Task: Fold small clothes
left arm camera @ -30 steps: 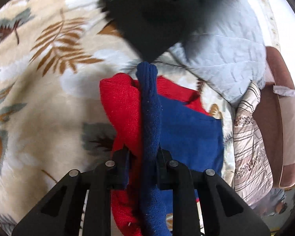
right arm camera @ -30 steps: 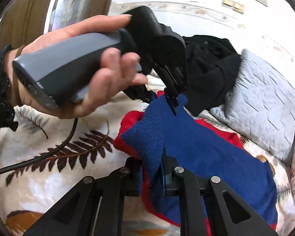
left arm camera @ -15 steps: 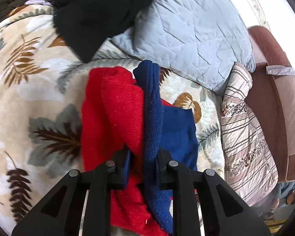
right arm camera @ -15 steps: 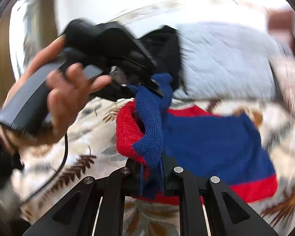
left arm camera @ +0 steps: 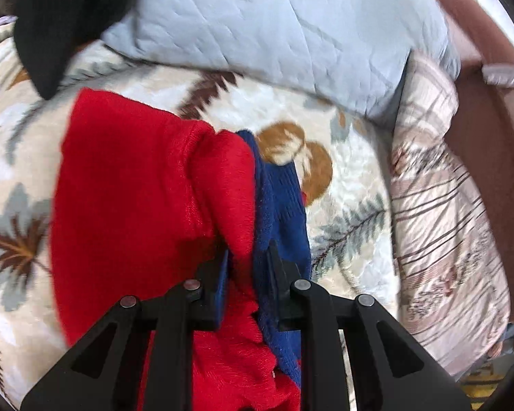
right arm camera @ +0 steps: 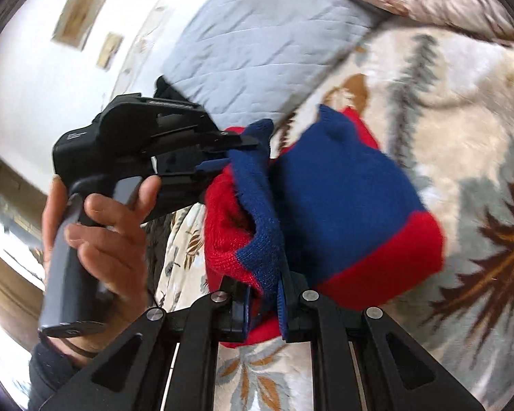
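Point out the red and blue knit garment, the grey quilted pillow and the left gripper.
red and blue knit garment (left arm camera: 137, 188): left wrist view, on its red panel.
grey quilted pillow (left arm camera: 274, 24): left wrist view, on its quilted face.
left gripper (right arm camera: 236, 152): right wrist view, at the fingertips clamped on the blue edge.

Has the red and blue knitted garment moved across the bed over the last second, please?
Yes. In the left wrist view the red and blue garment, clamped in both tongs, now lies clear of the black clothing, below the grey quilted pillow.

home bedroom: leaf-print bedspread (left arm camera: 342, 178), quilted pillow (left arm camera: 291, 27)
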The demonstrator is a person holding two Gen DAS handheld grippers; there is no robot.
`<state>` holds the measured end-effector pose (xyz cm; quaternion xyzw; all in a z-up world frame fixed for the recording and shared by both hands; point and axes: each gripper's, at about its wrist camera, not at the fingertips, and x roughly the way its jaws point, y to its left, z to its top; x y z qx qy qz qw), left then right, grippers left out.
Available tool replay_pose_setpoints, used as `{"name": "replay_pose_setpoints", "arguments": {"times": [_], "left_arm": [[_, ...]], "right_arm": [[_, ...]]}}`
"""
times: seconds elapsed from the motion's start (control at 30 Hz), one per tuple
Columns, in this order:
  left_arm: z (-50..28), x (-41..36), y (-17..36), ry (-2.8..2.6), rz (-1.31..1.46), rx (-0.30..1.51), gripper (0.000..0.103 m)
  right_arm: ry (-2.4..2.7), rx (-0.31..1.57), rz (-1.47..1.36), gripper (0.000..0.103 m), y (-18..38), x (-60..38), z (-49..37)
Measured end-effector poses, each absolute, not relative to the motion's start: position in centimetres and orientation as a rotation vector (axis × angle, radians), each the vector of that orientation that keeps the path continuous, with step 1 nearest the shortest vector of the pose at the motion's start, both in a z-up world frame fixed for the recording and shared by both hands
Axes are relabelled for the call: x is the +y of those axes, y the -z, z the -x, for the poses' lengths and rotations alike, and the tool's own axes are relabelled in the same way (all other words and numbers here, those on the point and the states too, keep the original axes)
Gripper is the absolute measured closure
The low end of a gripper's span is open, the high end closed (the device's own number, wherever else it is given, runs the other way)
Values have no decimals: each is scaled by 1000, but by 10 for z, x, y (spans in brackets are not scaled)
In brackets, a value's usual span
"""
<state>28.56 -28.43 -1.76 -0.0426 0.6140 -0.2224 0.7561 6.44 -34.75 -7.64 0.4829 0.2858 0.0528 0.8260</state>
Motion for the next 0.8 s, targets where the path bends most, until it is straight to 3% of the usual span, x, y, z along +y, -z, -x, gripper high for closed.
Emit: {"name": "replay_pose_setpoints", "arguments": {"times": [0.17,0.27,0.37,0.43,0.5,0.53,0.6,0.63,0.8], "left_arm": [[-282,-310,46,469,69,1377,86],[-279,-309,41,478,83,1365,74],[-279,-294,27,500,130,1358,72],[-281,-272,15,514,196,1334,63],[-283,-242,4,504,272,1290,43],[-283,-224,0,491,304,1265,41],[-284,-193,-1,462,330,1240,37],[-284,-179,2,436,334,1240,37],[-274,-136,38,388,375,1323,37]], "right_arm": [[-97,677,-1149,92,104,-368,-66],[-85,734,-1189,89,118,-371,-69],[-42,770,-1152,76,115,-372,-69],[-9,741,-1124,75,105,-375,-60],[10,643,-1104,70,88,-380,-47],[27,581,-1083,68,77,-385,-42],[65,466,-1023,45,56,-395,-39],[63,446,-987,40,49,-400,-50],[-73,562,-975,40,68,-409,-133]]}}
